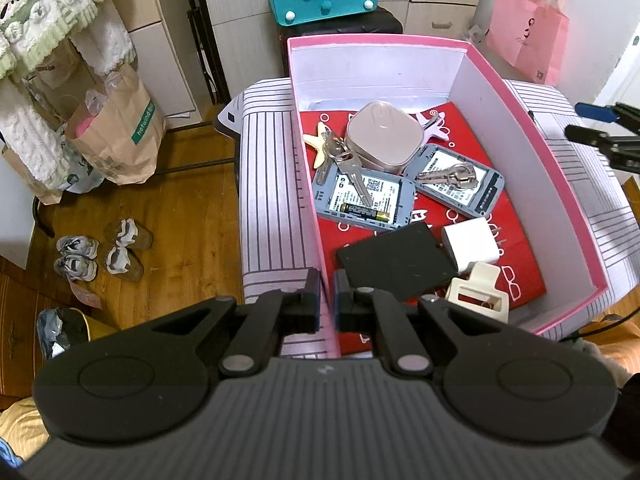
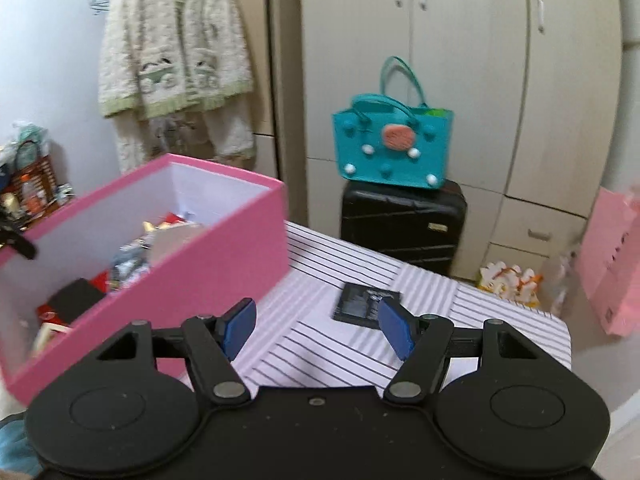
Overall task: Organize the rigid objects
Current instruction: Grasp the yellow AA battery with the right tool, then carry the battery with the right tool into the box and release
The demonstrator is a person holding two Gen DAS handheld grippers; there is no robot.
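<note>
Striped cloth [image 2: 340, 344] covers the table on which the pink box [image 1: 560, 168] stands. Left gripper [image 1: 328, 300] is clamped shut on the box's near wall. Right gripper [image 2: 316, 330] hangs open and empty outside the box, a flat black packet [image 2: 362, 304] on the cloth just beyond it. Inside the box lie keys [image 1: 352, 172], a battery [image 1: 366, 211], two grey cards [image 1: 364, 196] and a beige case [image 1: 384, 136].

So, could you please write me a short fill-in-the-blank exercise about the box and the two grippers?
1. The left gripper is clamped on the ____ box's near wall.
2. The AA battery lies on a ____ card holder.
3. The right gripper's jaws are ____, holding nothing.
4. A black card lies ____ the box on the striped cloth.

Missing: pink; grey; open; outside
</note>
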